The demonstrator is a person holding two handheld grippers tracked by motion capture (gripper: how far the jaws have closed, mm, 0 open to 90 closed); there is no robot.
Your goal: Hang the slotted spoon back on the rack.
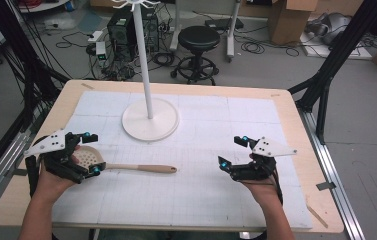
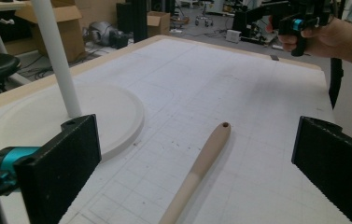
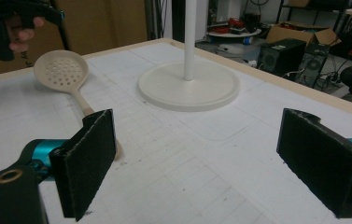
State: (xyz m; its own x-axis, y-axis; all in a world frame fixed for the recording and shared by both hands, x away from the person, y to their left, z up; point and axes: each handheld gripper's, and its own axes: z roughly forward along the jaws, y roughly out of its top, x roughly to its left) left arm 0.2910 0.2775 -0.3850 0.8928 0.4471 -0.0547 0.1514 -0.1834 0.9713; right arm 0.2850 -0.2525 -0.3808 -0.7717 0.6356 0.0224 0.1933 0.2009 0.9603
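Note:
A beige slotted spoon (image 1: 126,167) lies flat on the white grid mat (image 1: 196,190), bowl to the left and handle pointing right. My left gripper (image 1: 92,153) stands open around the bowl end, its pads off the spoon. In the left gripper view the handle (image 2: 202,161) runs out between the wide jaws. My right gripper (image 1: 233,151) sits open at the right of the mat with nothing between its fingers. The right gripper view shows the spoon's bowl (image 3: 61,70) far off at the left, past the gripper's left pad (image 3: 87,158).
A white stand with a round base (image 1: 151,122) and tall pole (image 1: 143,60) rises at the mat's back centre. Behind the table, on the floor, are a black stool (image 1: 198,42), computer towers (image 1: 123,30), cables and cardboard boxes (image 1: 288,20).

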